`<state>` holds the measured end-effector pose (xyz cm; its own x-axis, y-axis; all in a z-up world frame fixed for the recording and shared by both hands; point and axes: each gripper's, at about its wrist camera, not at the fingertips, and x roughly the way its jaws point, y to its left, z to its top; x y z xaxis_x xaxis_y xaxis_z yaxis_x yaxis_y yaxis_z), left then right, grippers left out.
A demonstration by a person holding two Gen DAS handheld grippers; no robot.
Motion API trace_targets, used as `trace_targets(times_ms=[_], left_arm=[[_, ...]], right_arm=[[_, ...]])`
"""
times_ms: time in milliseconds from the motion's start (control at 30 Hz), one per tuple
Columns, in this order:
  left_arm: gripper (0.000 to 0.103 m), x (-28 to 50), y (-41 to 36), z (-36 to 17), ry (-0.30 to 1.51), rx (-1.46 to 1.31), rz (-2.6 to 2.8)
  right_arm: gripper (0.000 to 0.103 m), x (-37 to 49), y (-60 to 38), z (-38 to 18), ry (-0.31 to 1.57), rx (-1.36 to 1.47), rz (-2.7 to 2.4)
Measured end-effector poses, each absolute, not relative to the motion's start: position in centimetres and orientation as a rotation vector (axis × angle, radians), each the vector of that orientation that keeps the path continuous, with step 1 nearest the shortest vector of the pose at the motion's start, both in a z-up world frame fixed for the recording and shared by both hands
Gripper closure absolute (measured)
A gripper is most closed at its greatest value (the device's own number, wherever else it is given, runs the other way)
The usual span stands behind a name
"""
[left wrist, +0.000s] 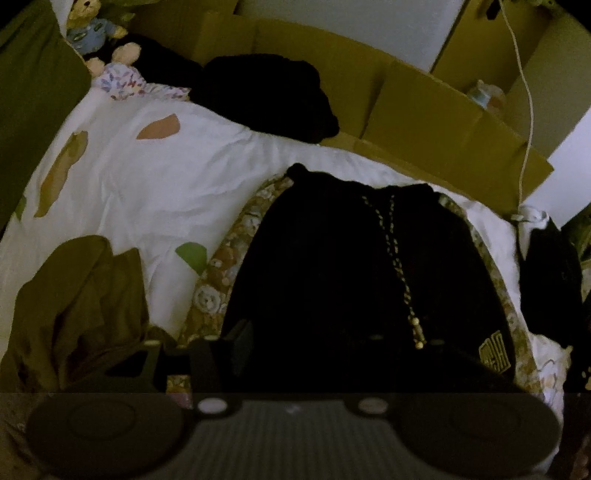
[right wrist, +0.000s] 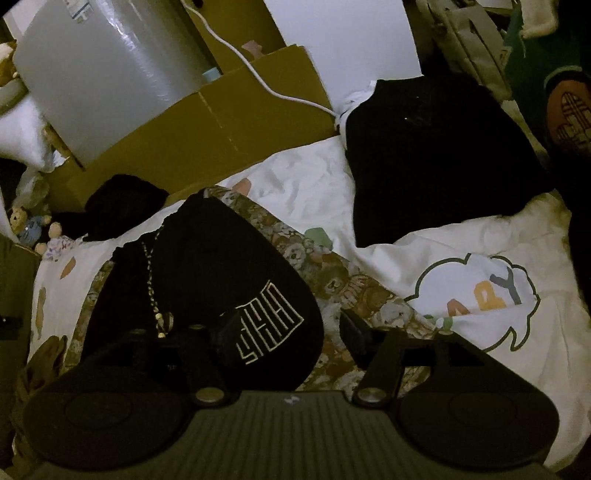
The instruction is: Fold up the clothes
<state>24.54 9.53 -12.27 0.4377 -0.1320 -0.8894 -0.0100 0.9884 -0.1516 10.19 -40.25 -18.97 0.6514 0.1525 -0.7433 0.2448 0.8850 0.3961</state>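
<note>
White bedding (left wrist: 155, 177) with coloured patches is filling most of both views, and cardboard boxes (left wrist: 424, 122) are standing along its far edge. I am seeing a bear-print cloth (right wrist: 343, 284) spread on the bedding, and the black hoodie (left wrist: 351, 266) is lying folded on top of it, its patterned drawstring (left wrist: 399, 266) trailing down the front and an outlined logo (right wrist: 269, 321) showing near the lower corner.

Left gripper (left wrist: 332, 339): I am looking down over the hoodie; one finger is showing at the garment's left edge, the other is lost against the black fabric. I cannot tell whether the jaws are standing apart or clamping cloth.

Right gripper (right wrist: 291, 332): jaws are standing apart, one finger over the hoodie's logo corner, the other over the bear-print cloth just beside it. No pad is pressing on fabric that I can make out.

Also noting: an olive garment (left wrist: 74, 306) is lying crumpled at the left of the bedding, a second black garment (right wrist: 436, 158) is resting folded at the far right, another dark pile (left wrist: 266, 96) is sitting against the boxes, and soft toys (left wrist: 96, 33) are sitting in the far left corner. A white cable (right wrist: 258, 77) is running across the cardboard.
</note>
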Motion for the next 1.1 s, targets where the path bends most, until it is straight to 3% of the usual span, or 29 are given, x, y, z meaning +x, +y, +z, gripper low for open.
trace_targets(times_ms=[367, 433, 500, 600, 1100], left_arm=[[0.051, 29.4, 9.9, -14.2, 1.086, -0.118, -0.102], [0.052, 30.8, 10.0, -15.2, 1.074, -0.129, -0.13], [0.062, 31.9, 10.2, -16.1, 1.06, -0.147, -0.157], [0.063, 33.5, 10.3, -17.3, 1.04, -0.153, -0.165], [0.064, 41.1, 11.1, -24.5, 1.035, -0.224, -0.129]], right_arm=[[0.042, 15.7, -38.3, -20.0, 0.895, 0.404, 0.026], [0.058, 17.4, -37.9, -20.3, 0.902, 0.393, 0.052], [0.073, 19.5, -37.3, -20.6, 0.907, 0.362, 0.081], [0.082, 23.0, -36.1, -21.0, 0.904, 0.318, 0.113], [0.083, 40.2, -28.9, -23.9, 0.871, 0.169, 0.264]])
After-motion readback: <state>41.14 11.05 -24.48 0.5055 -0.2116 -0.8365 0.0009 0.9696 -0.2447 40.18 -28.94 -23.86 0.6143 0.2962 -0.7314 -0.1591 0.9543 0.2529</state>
